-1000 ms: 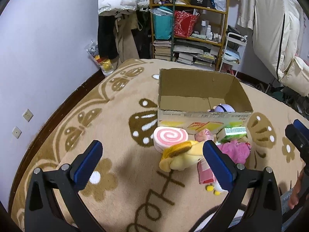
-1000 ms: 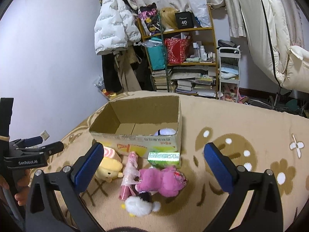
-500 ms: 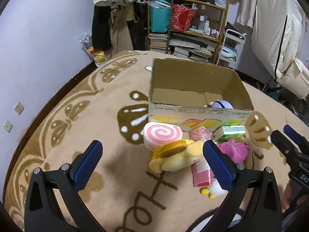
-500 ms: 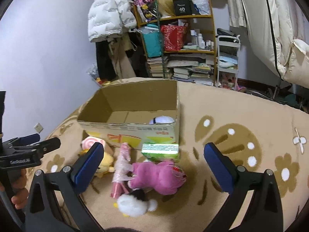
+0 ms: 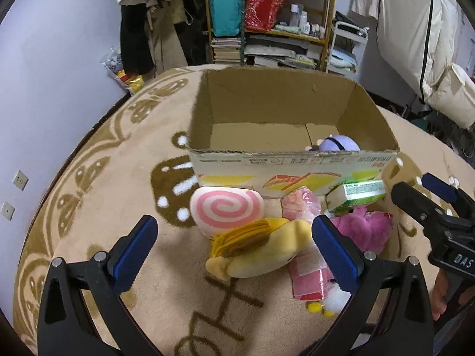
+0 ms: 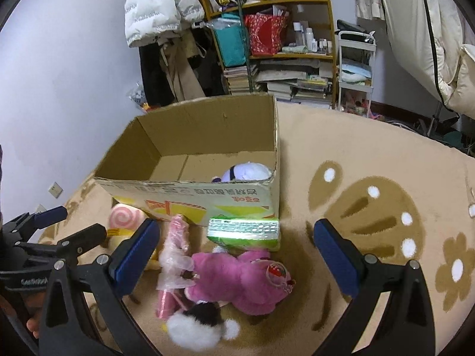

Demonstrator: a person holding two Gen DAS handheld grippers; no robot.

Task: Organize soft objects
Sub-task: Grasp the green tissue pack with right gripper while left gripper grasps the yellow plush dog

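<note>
My fingers (image 5: 335, 252) wear matt blue rubbery pads on smooth black plastic arms with small metal rivets. Below them lies a tufted beige carpet (image 5: 118, 201), and the box (image 5: 282, 166) is plain matt cardboard, rough at its torn rim, with a printed front. The pink bear (image 6: 237, 279) and the yellow toy (image 5: 261, 249) are fuzzy plush, the pink packet (image 6: 173, 252) is crinkled glossy plastic film, and the green pack (image 6: 243, 233) shines.

**Around the room's edges**

A beige carpet (image 6: 371, 148) with brown flower shapes covers the floor. Against the lilac wall (image 5: 59, 59) stands a wooden shelf (image 6: 285, 56) with a teal bag (image 6: 231, 44), a red bag (image 6: 265, 34), bottles and stacked books (image 6: 297, 83). A white puffer jacket (image 6: 157, 6) hangs beside it; a small white trolley (image 6: 356, 71) stands to its right.
</note>
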